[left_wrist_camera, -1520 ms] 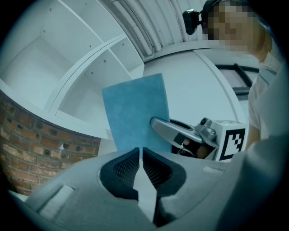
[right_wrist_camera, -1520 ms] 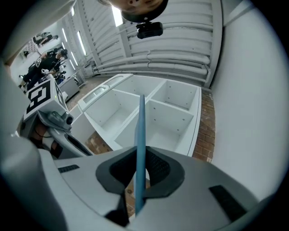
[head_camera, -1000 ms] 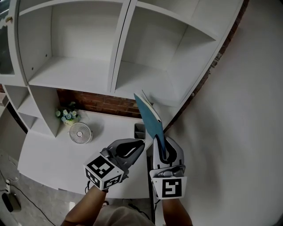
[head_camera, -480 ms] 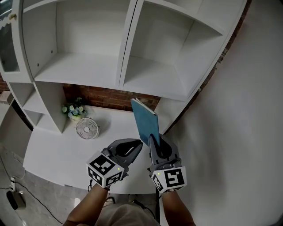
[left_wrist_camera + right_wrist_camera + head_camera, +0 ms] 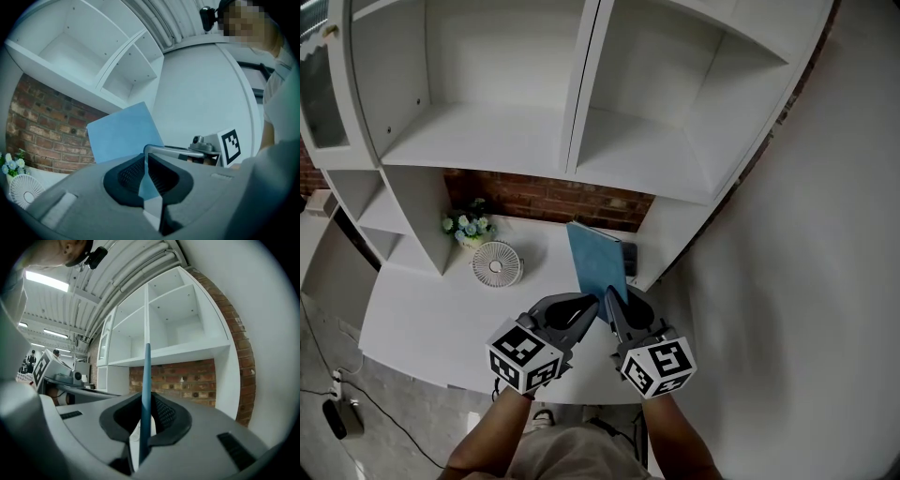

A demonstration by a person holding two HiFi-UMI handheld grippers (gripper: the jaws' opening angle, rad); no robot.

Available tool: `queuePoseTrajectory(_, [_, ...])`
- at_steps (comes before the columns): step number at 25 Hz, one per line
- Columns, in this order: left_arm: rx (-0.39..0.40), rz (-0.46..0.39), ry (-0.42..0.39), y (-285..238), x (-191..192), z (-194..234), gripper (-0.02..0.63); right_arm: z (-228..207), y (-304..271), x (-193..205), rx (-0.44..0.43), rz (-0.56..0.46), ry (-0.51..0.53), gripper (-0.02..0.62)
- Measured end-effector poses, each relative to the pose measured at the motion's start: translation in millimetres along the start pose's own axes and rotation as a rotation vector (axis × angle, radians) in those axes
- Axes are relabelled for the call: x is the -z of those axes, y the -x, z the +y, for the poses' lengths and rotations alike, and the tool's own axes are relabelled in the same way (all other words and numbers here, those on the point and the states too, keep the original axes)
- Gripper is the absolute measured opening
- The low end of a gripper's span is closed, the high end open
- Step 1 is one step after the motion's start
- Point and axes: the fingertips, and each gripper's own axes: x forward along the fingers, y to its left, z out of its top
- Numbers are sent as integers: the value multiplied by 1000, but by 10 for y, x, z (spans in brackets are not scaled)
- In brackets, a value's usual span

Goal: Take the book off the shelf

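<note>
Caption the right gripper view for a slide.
Right gripper clamps the blue book edge-on in its jaws, white shelves and brick wall behind.

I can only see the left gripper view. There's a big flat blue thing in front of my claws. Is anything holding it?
Observer: Yes. The right gripper has its jaws shut on that thin blue book. Its own view shows the book edge-on between them.
Operator: Is it sitting on a shelf?
Observer: No. The head view shows it held upright above the white desk, below the white shelves.
Operator: Is anything hiding behind it?
Observer: A small dark object lies on the desk just behind it, near the right wall. It is too small for me to tell what it is.
</note>
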Motion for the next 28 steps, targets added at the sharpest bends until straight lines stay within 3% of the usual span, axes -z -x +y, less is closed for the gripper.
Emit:
queuePoseTrajectory(14, [-43, 24, 19, 14, 170, 102, 11, 17, -117, 261, -59, 53, -114, 54])
queuePoseTrajectory(28, [-71, 22, 18, -55, 158, 161, 11, -39, -162, 268, -88, 55, -129, 54])
